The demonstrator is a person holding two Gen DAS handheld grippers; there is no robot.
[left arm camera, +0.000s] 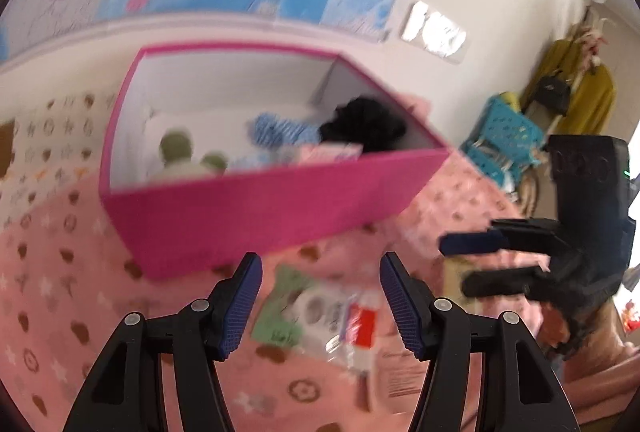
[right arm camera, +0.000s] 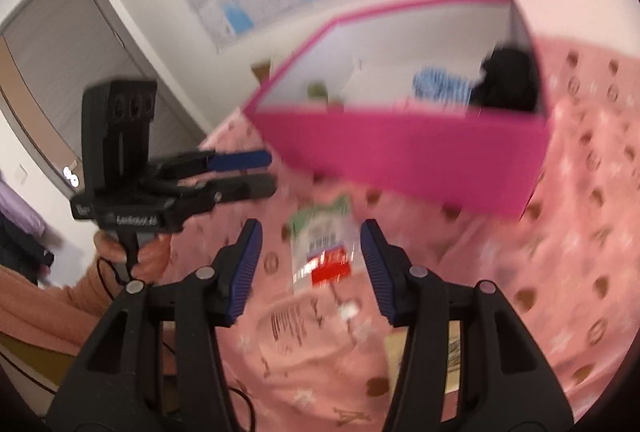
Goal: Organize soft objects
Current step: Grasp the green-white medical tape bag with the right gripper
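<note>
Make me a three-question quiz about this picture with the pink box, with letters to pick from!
1. Where is the clear packet lying?
A. inside the box
B. on the pink blanket in front of the box
C. on the wall

2. What colour is the outside of the box?
A. bright pink
B. yellow
C. brown

3. What are the left gripper and right gripper doing?
A. both squeezing the packet
B. one holding the box
C. both open, holding nothing

Answers:
1. B, it lies flat on the blanket, outside the box.
2. A, its walls are bright pink.
3. C, the packet shows in each gap, but no pad presses on it.
</note>
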